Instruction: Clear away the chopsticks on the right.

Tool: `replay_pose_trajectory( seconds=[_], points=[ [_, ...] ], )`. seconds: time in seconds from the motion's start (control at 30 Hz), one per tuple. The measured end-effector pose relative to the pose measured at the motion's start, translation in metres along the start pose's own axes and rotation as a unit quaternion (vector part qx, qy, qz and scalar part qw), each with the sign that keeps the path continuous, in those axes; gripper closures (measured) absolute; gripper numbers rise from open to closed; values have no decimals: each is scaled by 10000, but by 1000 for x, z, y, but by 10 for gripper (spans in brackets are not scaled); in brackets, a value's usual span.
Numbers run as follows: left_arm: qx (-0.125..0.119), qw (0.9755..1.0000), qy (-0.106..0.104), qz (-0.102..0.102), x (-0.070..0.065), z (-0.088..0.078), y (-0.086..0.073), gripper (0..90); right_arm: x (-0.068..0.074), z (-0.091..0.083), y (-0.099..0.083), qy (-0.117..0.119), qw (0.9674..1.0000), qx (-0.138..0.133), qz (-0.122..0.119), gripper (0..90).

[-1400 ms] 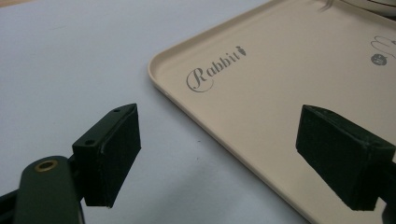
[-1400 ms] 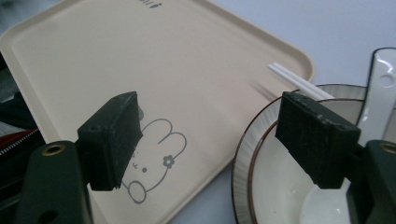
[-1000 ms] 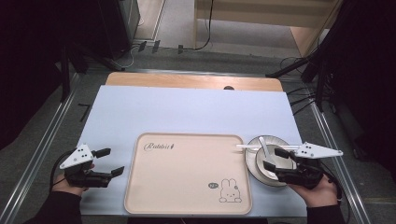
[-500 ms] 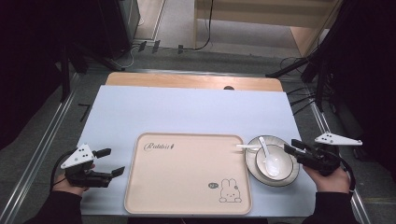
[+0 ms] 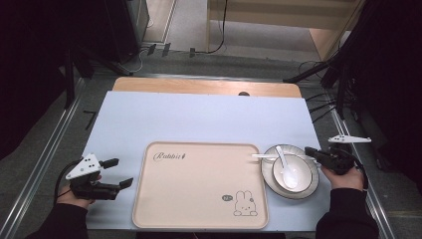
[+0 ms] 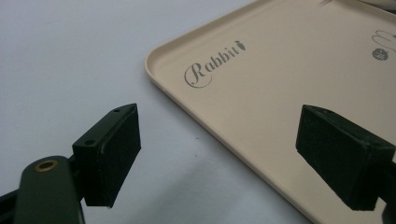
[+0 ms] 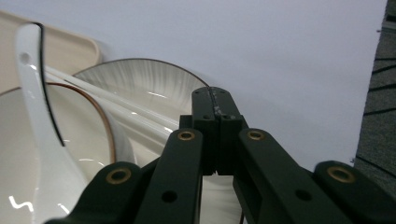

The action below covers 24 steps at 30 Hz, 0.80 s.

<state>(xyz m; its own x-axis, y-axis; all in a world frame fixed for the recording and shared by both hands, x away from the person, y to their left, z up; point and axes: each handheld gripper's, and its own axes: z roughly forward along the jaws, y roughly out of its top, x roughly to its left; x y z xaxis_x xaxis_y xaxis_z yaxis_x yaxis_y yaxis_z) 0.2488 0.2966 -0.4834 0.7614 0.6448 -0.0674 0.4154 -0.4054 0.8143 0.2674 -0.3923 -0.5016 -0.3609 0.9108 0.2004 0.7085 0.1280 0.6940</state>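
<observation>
A beige tray (image 5: 199,184) lettered "Rabbit" lies at the front middle of the white table. Right of it stands a plate (image 5: 267,179) holding a bowl (image 5: 300,175), with a white spoon (image 5: 286,169) in the bowl and white chopsticks (image 5: 263,156) laid across. My right gripper (image 5: 308,151) sits at the plate's right edge; its jaws have just been closing and now stand shut with nothing between them (image 7: 215,100), above the plate (image 7: 140,79) and near the chopsticks (image 7: 116,112). My left gripper (image 5: 122,172) rests open left of the tray (image 6: 280,84), jaws wide apart (image 6: 219,158).
The white table top (image 5: 209,119) stretches behind the tray, with a wooden strip (image 5: 204,85) along its far edge. Metal rails run down both sides, and cables lie on the floor at the right.
My right gripper moved from over the plate out to its right edge and lower, and its jaws closed. The left gripper stayed put.
</observation>
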Motion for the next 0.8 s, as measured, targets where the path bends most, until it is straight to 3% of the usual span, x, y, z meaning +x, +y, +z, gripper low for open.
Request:
replay_pose_trajectory(
  seconds=[0.3, 0.8],
  points=[
    [-8, 10000, -8, 4, 0, 0, 0, 146, -1, 8, -3, 38, 9995, 305, -26, 900],
    [-7, 10000, -76, 49, 1, 5, 4, 146, 3, -16, -24, 140, 9987, 474, -86, 900]
  ],
)
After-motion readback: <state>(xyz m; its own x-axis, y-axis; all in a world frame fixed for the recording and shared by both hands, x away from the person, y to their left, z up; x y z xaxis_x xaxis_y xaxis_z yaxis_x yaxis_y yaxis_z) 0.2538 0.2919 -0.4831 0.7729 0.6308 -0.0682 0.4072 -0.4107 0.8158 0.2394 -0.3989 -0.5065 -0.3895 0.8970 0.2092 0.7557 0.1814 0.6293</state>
